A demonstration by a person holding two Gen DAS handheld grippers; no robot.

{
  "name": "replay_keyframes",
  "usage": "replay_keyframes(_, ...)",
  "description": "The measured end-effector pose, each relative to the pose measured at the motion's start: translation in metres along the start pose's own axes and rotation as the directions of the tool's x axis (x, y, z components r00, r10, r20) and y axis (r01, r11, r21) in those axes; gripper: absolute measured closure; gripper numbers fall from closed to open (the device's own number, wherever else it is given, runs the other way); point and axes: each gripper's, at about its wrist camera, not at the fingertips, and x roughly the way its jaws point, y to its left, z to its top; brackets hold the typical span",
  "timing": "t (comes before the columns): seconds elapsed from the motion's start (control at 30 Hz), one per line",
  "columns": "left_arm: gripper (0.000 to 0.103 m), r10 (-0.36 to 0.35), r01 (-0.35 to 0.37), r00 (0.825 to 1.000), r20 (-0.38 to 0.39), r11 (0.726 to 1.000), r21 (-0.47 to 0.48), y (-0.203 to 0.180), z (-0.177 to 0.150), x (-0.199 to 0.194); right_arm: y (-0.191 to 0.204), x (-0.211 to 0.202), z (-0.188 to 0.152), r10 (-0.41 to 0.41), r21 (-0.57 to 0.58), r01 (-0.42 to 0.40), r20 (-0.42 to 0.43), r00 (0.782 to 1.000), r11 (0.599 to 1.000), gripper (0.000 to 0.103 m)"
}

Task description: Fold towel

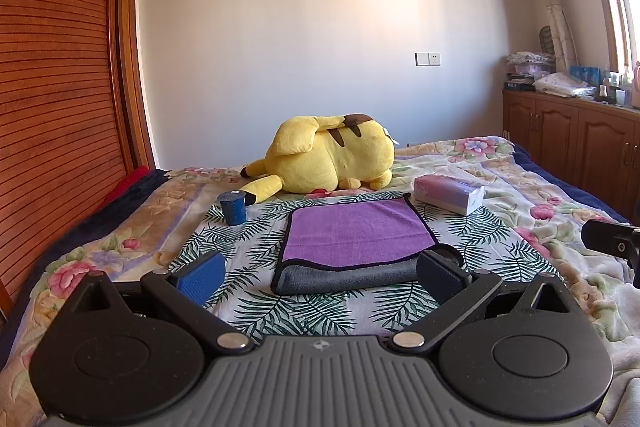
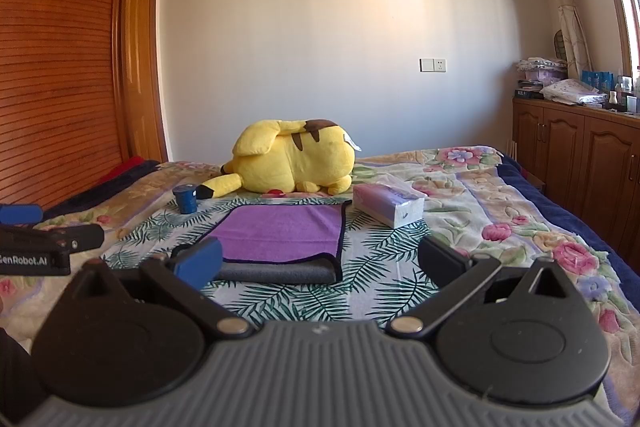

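A towel (image 1: 356, 231), purple on top and grey underneath, lies folded over on a leaf-print cloth (image 1: 248, 239) on the bed. Its grey fold edge faces me. It also shows in the right wrist view (image 2: 280, 231). My left gripper (image 1: 322, 277) is open and empty, just short of the towel's near edge, its fingers wider than the fold. My right gripper (image 2: 320, 261) is open and empty, near the towel's near right corner. The left gripper's body (image 2: 44, 247) shows at the left of the right wrist view.
A yellow plush toy (image 1: 332, 159) lies beyond the towel. A small blue cup (image 1: 233, 207) stands at the far left of the cloth. A tissue box (image 1: 450, 194) sits at the far right. A wooden wardrobe (image 1: 60, 67) is left, wooden cabinets (image 1: 572, 143) right.
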Motion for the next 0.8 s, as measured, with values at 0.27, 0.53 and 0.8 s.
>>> replay_keyframes(0.27, 0.016, -0.005, 0.005, 1.000, -0.013, 1.000, -0.002, 0.007, -0.005, 0.008, 0.004, 0.006, -0.002, 0.005, -0.011, -0.005, -0.021, 1.000, 1.000, 0.000)
replay_keyframes(0.53, 0.016, -0.004, 0.004, 0.999, -0.038, 1.000, 0.005, 0.008, -0.007, 0.024, 0.013, 0.019, -0.002, 0.012, -0.025, -0.013, -0.044, 0.999, 1.000, 0.000)
replay_keyframes(0.8, 0.016, -0.008, 0.009, 0.998, -0.065, 1.000, 0.014, 0.014, -0.005, 0.052, 0.021, 0.037, -0.002, 0.028, -0.033, -0.030, -0.068, 0.997, 0.999, 0.000)
